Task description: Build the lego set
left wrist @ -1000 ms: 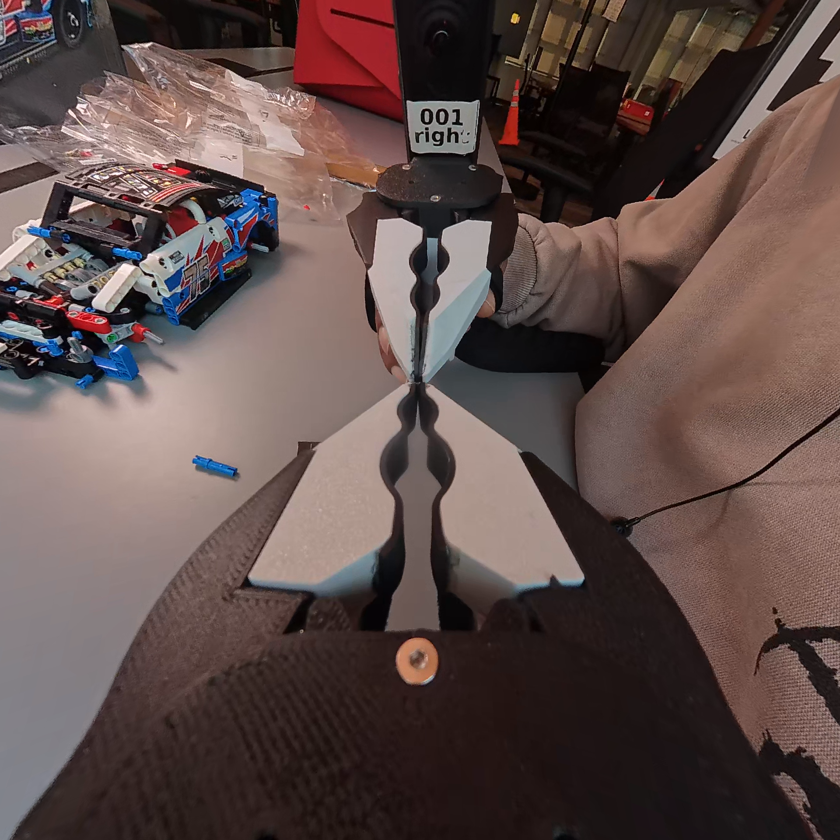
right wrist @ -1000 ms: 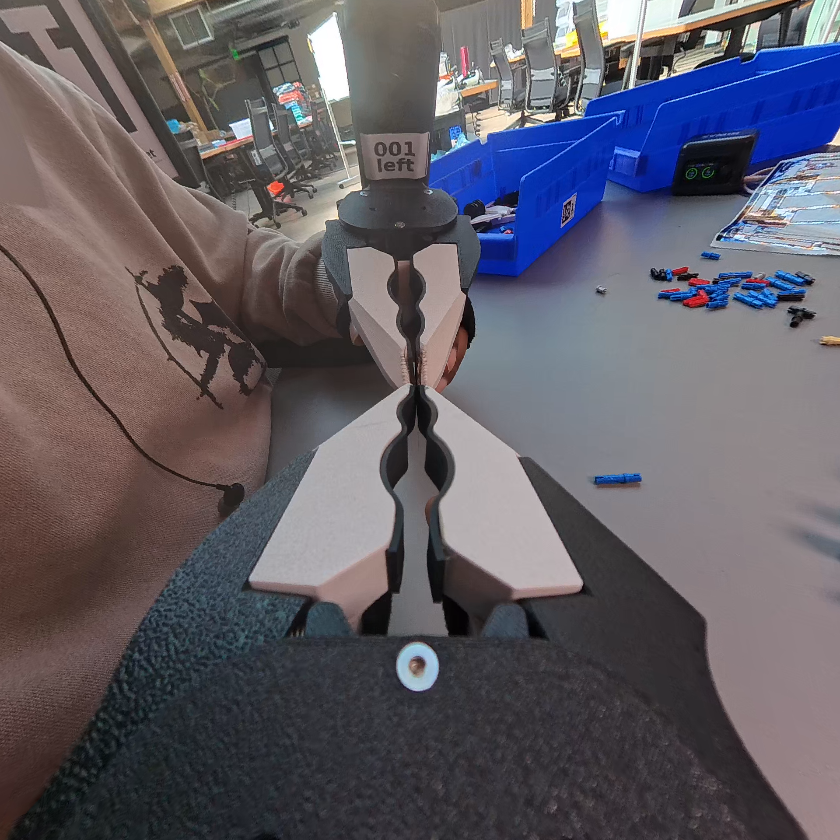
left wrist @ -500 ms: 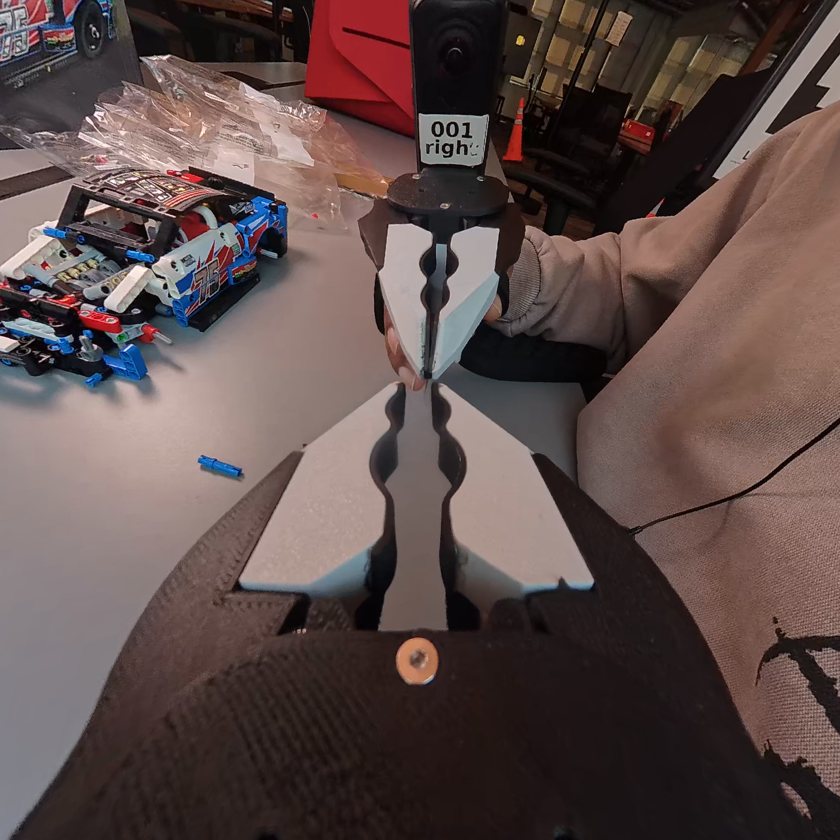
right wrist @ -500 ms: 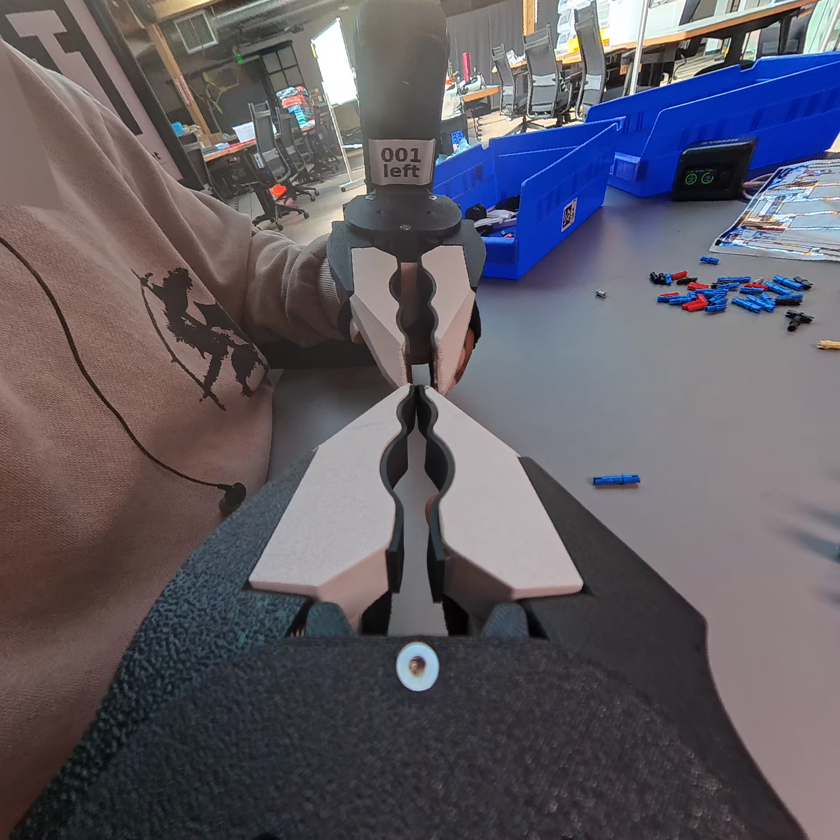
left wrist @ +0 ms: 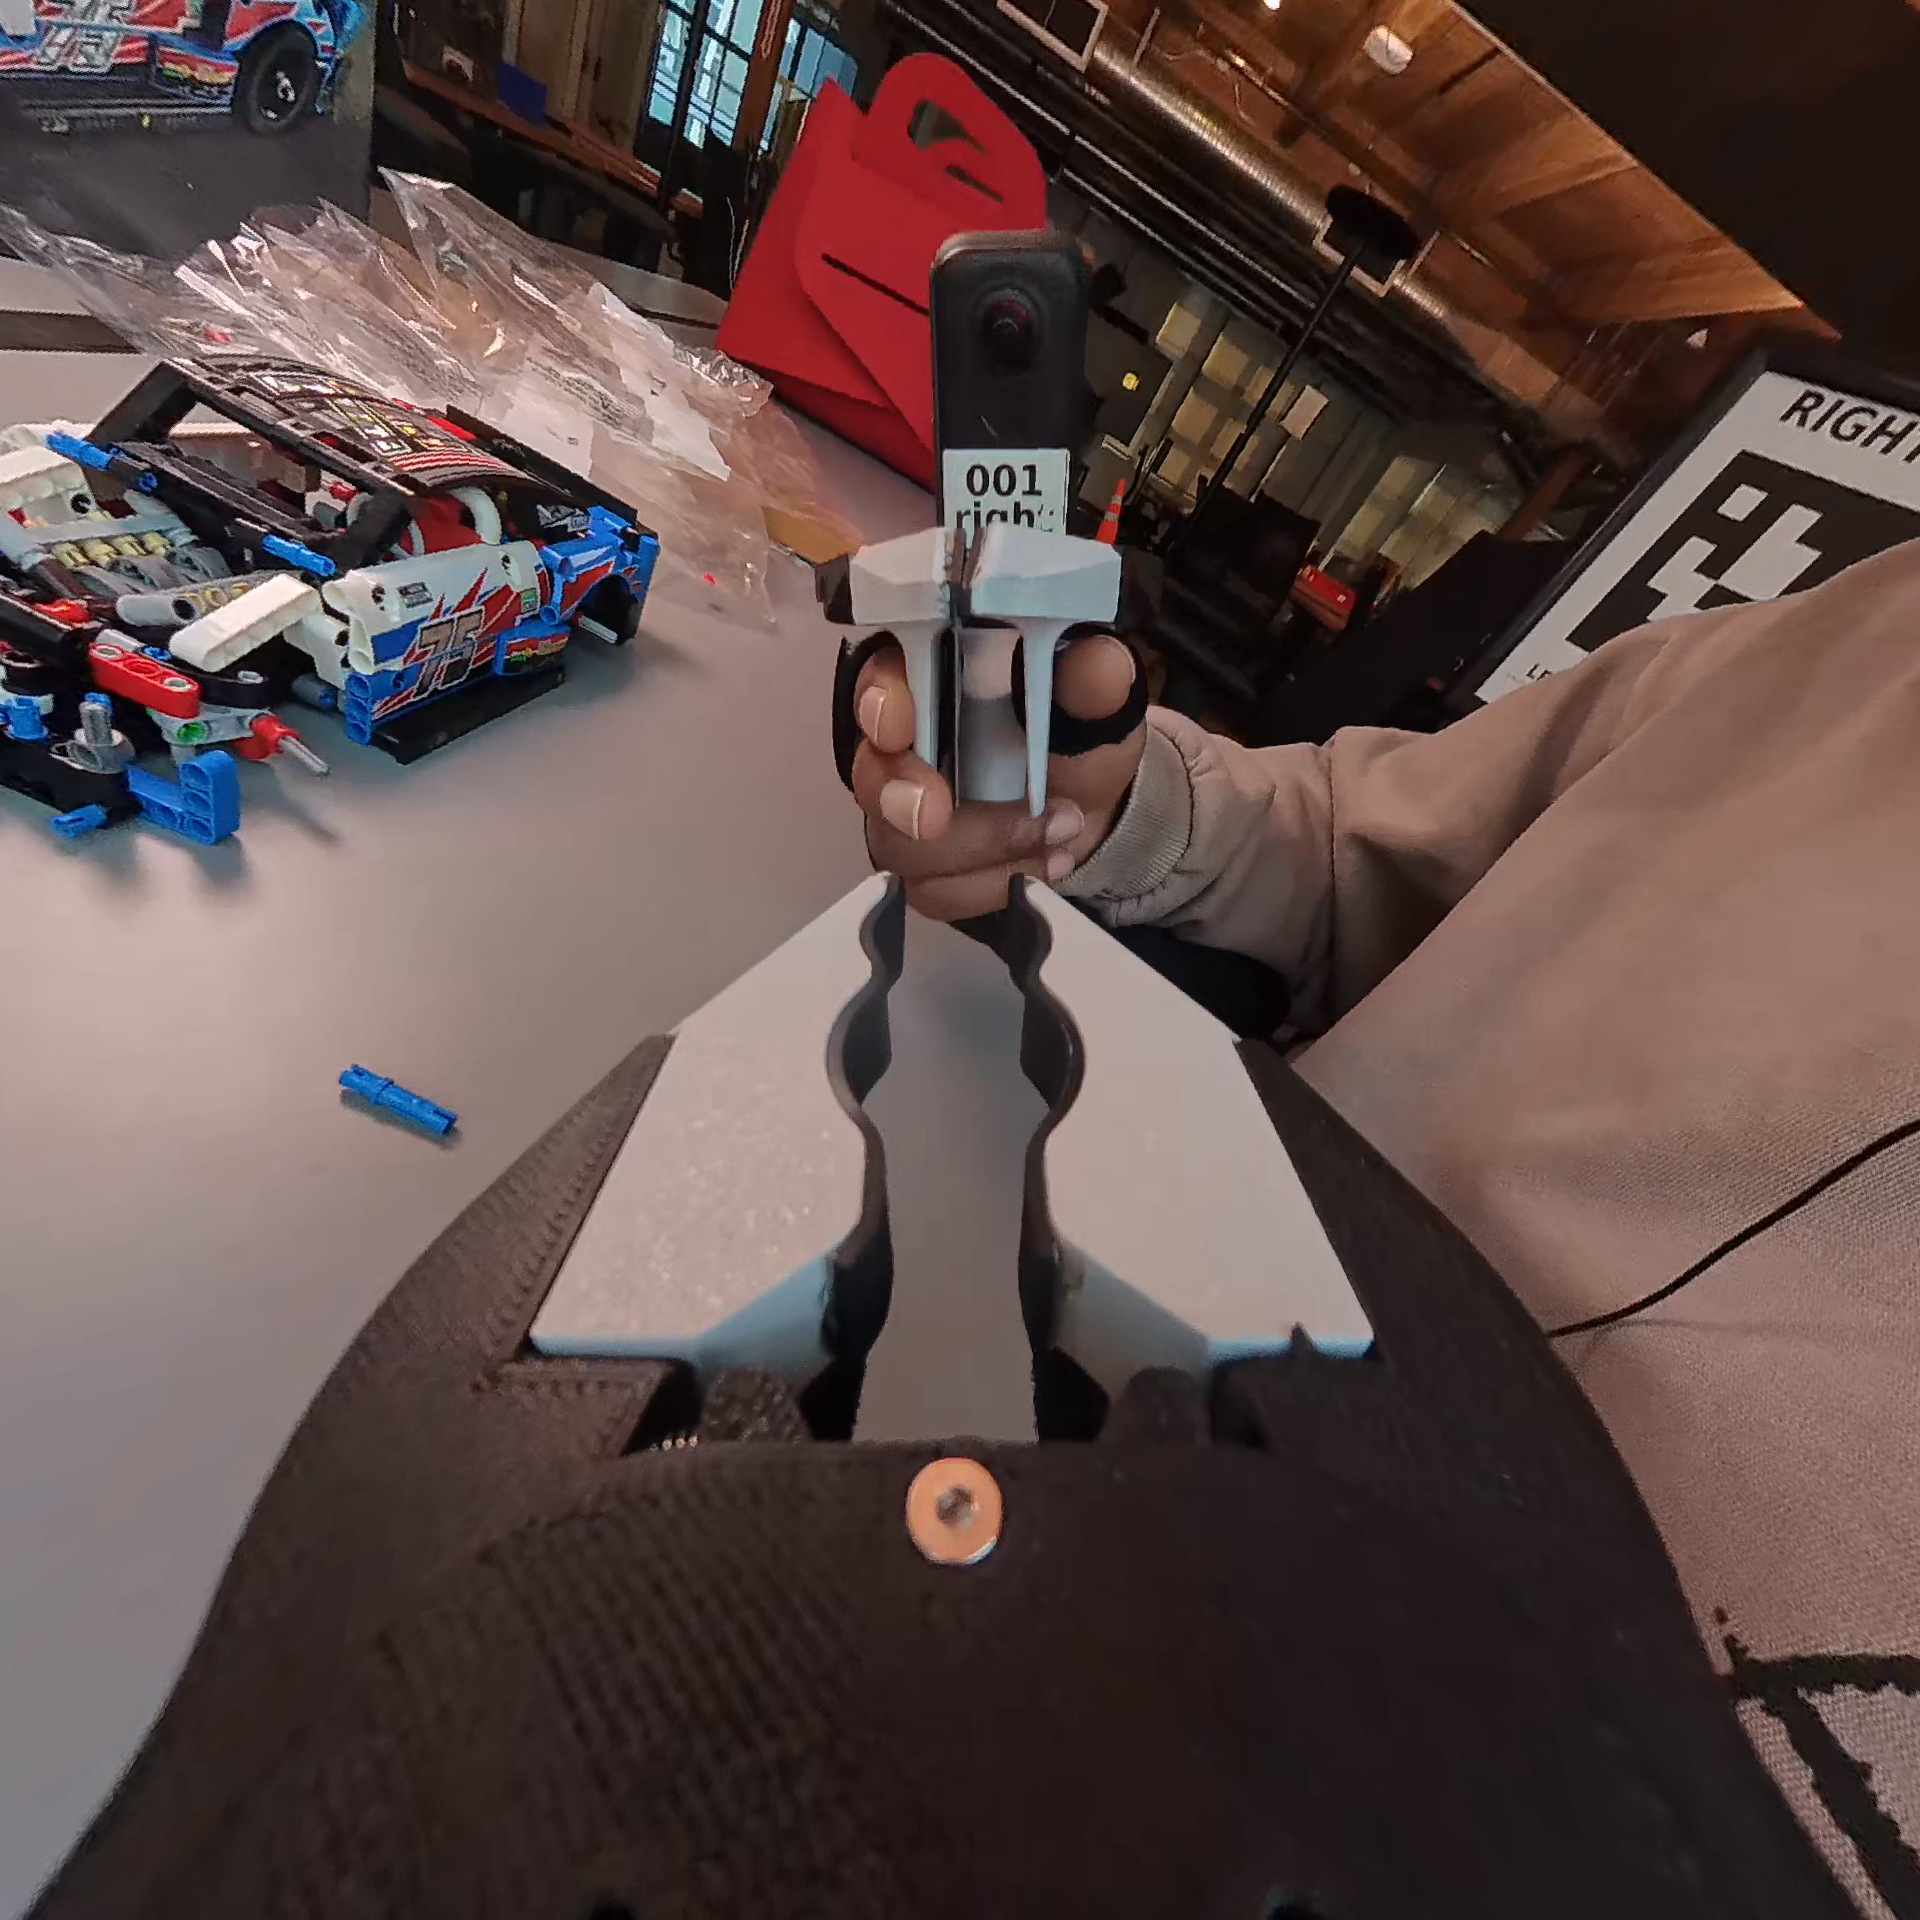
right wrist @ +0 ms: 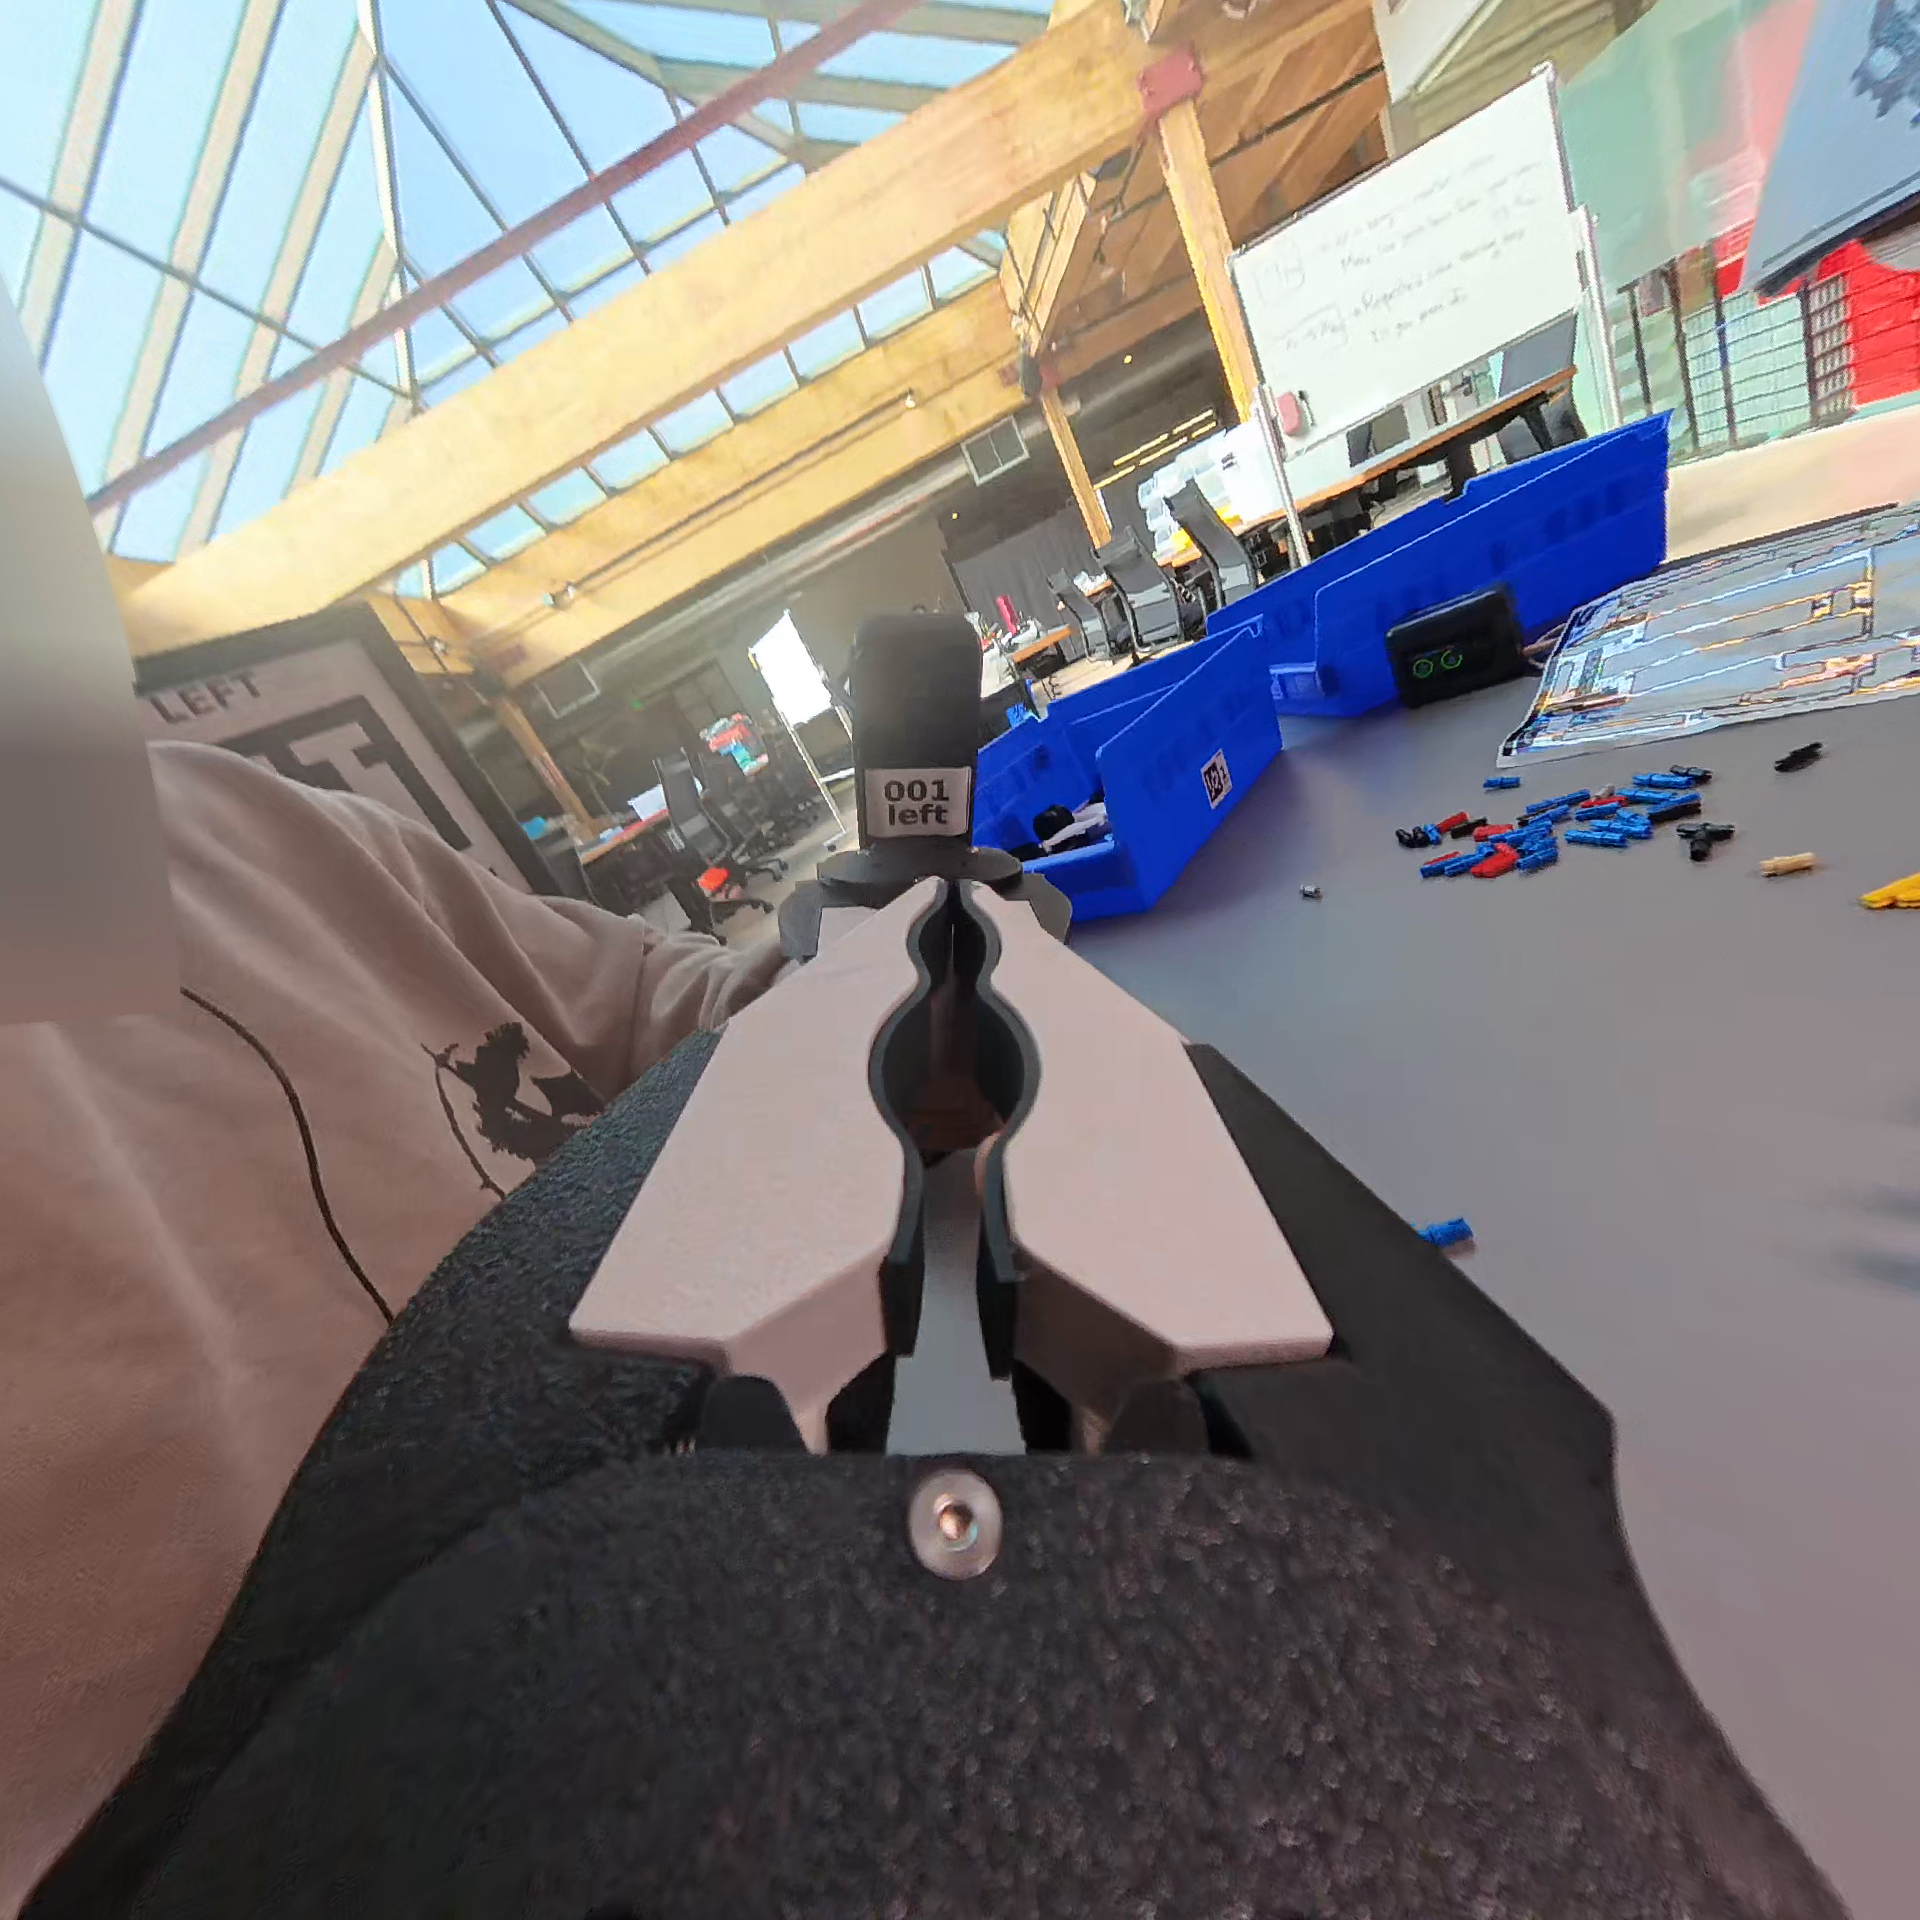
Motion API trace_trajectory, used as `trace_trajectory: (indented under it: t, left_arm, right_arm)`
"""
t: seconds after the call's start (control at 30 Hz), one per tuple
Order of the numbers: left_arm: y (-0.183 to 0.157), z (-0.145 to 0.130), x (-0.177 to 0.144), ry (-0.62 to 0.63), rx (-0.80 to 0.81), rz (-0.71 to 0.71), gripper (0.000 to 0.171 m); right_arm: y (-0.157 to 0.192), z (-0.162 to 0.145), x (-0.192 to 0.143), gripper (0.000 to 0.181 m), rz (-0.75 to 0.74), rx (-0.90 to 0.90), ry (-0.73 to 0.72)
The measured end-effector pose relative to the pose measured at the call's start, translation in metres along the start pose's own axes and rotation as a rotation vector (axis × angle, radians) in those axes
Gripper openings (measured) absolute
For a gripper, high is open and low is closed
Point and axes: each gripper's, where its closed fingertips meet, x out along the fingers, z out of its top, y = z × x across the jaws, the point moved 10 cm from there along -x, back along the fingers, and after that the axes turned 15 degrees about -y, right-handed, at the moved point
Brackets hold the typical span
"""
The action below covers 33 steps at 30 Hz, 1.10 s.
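A partly built Lego race car [left wrist: 312, 592] in blue, white, red and black stands on the grey table [left wrist: 468, 935] at the far left. A loose blue pin [left wrist: 395, 1103] lies on the table left of my left gripper [left wrist: 956, 894], which is open and empty. My right gripper [right wrist: 951, 888] is shut with nothing seen in it and is tilted upward. It also shows in the left wrist view [left wrist: 961, 587], facing me, held by a hand. The left gripper [right wrist: 914, 862] is mostly hidden behind the right fingers. The blue pin [right wrist: 1444, 1233] also shows in the right wrist view.
Clear plastic bags [left wrist: 468, 312], a red bag [left wrist: 883, 260] and the set's box [left wrist: 156, 62] lie behind the car. Blue bins [right wrist: 1195, 769], a black device [right wrist: 1455, 660], an instruction booklet [right wrist: 1745, 655] and several loose small pieces [right wrist: 1558, 831] are at the right. The person's beige sleeve [left wrist: 1455, 831] is close by. There is about 5 cm between the tips of the two grippers. From the left gripper's tips to the loose blue pin [left wrist: 395, 1103] is close to 12 cm.
The two grippers were tip to tip, both shut. My left gripper has opened. My right gripper has tilted its tips upward, and the tips no longer touch.
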Motion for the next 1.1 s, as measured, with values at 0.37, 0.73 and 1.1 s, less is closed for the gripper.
trace_trajectory:
  t: [0.37, 0.73, 1.1]
  left_arm:
    - [0.007, 0.006, 0.004, -0.165, -0.084, 0.03, 0.012]
    - [0.007, 0.013, 0.003, -0.26, -0.139, 0.005, 0.01]
    - [0.006, 0.016, 0.002, -0.278, -0.148, 0.008, 0.003]
  right_arm:
    - [-0.005, 0.005, -0.002, 0.0, -0.02, 0.093, -0.18]
    - [-0.009, 0.005, -0.004, 0.0, -0.036, 0.139, -0.236]
    - [-0.009, 0.001, -0.002, 0.0, -0.047, 0.127, -0.217]
